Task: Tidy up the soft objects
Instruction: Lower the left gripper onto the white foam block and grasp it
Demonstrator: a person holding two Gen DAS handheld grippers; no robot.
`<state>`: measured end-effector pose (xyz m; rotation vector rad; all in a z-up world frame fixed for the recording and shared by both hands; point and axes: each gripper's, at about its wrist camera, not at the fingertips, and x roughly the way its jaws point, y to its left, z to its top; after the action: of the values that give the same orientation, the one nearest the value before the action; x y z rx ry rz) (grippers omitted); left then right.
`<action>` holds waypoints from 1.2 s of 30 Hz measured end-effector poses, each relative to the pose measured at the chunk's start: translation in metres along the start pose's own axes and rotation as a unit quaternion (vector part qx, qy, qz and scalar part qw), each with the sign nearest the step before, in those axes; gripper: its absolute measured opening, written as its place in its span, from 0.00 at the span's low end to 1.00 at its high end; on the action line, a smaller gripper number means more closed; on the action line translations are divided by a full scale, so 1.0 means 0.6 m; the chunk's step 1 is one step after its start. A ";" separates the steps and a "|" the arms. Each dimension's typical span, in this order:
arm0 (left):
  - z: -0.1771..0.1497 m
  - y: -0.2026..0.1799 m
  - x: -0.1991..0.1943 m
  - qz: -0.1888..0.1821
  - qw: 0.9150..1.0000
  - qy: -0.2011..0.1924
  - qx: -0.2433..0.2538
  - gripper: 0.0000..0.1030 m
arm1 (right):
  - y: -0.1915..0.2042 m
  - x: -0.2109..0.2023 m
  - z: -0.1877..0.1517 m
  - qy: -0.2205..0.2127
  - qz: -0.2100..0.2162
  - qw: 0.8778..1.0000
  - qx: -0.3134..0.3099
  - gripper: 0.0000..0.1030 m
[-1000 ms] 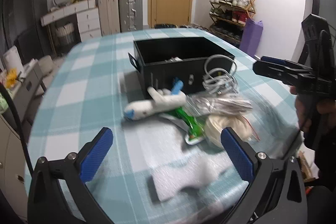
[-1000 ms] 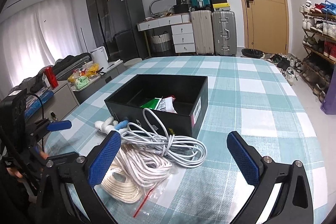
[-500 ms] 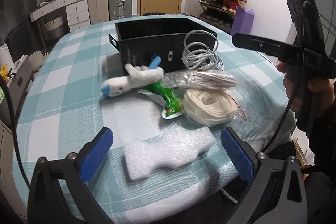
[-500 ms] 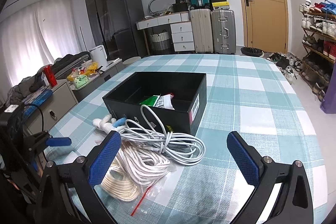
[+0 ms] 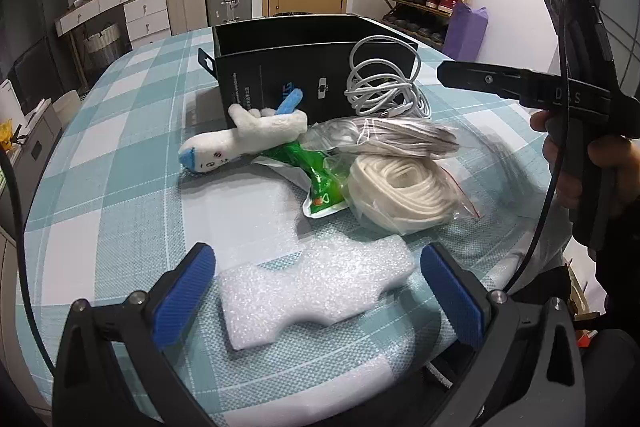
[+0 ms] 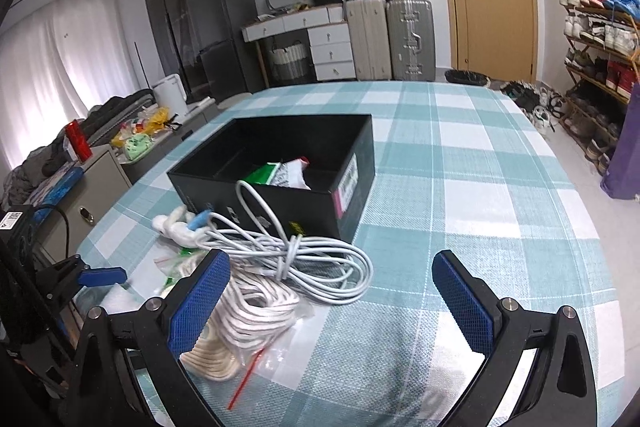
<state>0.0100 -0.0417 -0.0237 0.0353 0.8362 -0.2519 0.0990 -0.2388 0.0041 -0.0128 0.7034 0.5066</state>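
A white foam piece point(image 5: 316, 291) lies on the checked tablecloth between the open fingers of my left gripper point(image 5: 318, 297). Beyond it lie a white plush airplane point(image 5: 244, 139), a green packet point(image 5: 316, 175), a bagged white rope coil point(image 5: 396, 187) and a white cable bundle point(image 5: 380, 83) against a black box point(image 5: 280, 67). My right gripper point(image 6: 332, 303) is open and empty above the table, with the rope coil point(image 6: 240, 315) and cable point(image 6: 296, 255) at its left finger. The box point(image 6: 352, 147) holds a green and white packet point(image 6: 280, 175).
The table's near edge runs just under my left gripper. The right gripper's handle and the hand point(image 5: 580, 131) holding it stand at the right of the left wrist view. Suitcases point(image 6: 388, 35), drawers and a shoe rack point(image 6: 596, 59) stand beyond the table.
My left gripper has drawn back and lowered toward the near edge, so the foam piece now lies between its fingers. My right gripper has moved slightly back from the box.
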 end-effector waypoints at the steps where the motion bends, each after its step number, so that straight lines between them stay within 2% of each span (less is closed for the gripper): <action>1: 0.000 0.002 0.001 0.001 1.000 0.001 0.000 1.00 | -0.002 0.003 0.000 0.004 0.000 1.000 0.001 0.99; 8: -0.003 0.010 0.003 0.004 1.000 -0.002 -0.004 0.98 | -0.008 0.032 -0.001 0.043 -0.003 0.999 0.003 0.99; 12: -0.003 0.015 0.001 -0.001 1.000 -0.006 -0.002 0.90 | -0.009 0.050 -0.002 0.061 0.002 0.998 0.011 0.99; 36: 0.009 0.045 -0.022 0.014 0.999 -0.033 -0.022 0.88 | -0.007 0.099 0.009 0.089 0.035 0.995 0.021 0.99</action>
<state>0.0119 -0.0133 -0.0119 -0.0015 0.7754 -0.2075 0.1428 -0.2151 -0.0293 0.0070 0.8907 0.5630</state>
